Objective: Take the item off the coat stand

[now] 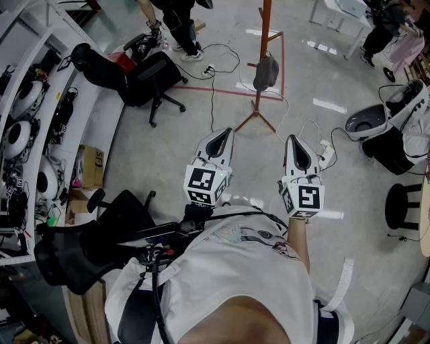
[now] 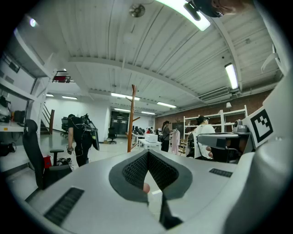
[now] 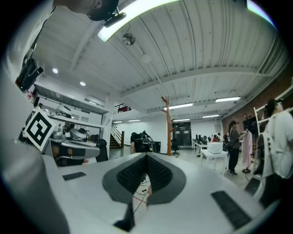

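Note:
A brown wooden coat stand (image 1: 265,40) rises from the floor ahead of me at the top middle of the head view. A grey item (image 1: 266,72) hangs on one of its pegs. My left gripper (image 1: 223,136) and right gripper (image 1: 294,142) are held level side by side, well short of the stand and touching nothing. On both, the jaws meet at the tips with nothing between them. The stand (image 2: 132,116) shows as a thin far pole beyond the shut left gripper (image 2: 147,155), and the stand (image 3: 167,125) shows likewise beyond the shut right gripper (image 3: 147,157). The grey item does not show in either gripper view.
A black office chair (image 1: 151,77) and a person (image 1: 176,20) are to the stand's left. Cables (image 1: 222,57) and a power strip (image 1: 327,153) lie on the floor. White equipment (image 1: 383,121) and a black stool (image 1: 403,205) stand at right, shelves (image 1: 27,101) at left, another chair (image 1: 87,248) beside me.

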`<state>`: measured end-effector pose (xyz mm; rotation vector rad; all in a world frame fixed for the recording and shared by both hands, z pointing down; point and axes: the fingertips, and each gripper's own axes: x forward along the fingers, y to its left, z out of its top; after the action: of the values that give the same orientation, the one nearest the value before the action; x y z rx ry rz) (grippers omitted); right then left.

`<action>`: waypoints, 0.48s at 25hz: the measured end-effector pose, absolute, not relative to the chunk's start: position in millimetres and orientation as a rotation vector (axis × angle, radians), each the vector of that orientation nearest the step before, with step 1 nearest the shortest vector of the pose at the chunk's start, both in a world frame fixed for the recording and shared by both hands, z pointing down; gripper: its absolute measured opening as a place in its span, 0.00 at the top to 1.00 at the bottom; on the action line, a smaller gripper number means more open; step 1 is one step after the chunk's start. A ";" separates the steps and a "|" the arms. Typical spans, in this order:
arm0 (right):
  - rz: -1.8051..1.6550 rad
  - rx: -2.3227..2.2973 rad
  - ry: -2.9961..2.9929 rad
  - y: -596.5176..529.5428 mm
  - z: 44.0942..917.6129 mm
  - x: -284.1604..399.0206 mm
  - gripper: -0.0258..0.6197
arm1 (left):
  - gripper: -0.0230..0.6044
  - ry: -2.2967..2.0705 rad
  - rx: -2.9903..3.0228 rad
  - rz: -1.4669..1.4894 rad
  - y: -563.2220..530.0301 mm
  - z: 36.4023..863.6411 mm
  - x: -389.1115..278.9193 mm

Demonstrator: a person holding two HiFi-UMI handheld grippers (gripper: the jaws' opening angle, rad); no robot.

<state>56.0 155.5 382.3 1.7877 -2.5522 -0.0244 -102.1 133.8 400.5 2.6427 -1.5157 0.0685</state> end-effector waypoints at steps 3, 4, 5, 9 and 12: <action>-0.030 1.783 -2.552 150.9 381.7 53.0 0.95 | 0.96 -1.512 2.645 0.071 129.1 400.2 -103.0; -0.031 1.782 -2.552 150.4 381.4 52.3 0.95 | 0.96 -1.512 2.645 0.072 128.6 399.9 -103.3; -0.032 1.782 -2.551 150.4 381.2 52.1 0.95 | 0.96 -1.511 2.644 0.074 128.6 399.8 -103.4; -0.017 1.788 -2.545 151.7 383.9 56.5 0.95 | 0.96 -1.501 2.641 0.084 129.9 403.1 -98.8; -0.010 1.770 -2.549 153.5 386.9 58.4 0.95 | 0.96 -1.493 2.637 0.095 132.3 406.6 -93.4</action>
<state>58.4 153.5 386.9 1.7703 -2.5490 -0.0100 -93.4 132.3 406.6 2.6372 -1.4935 0.0950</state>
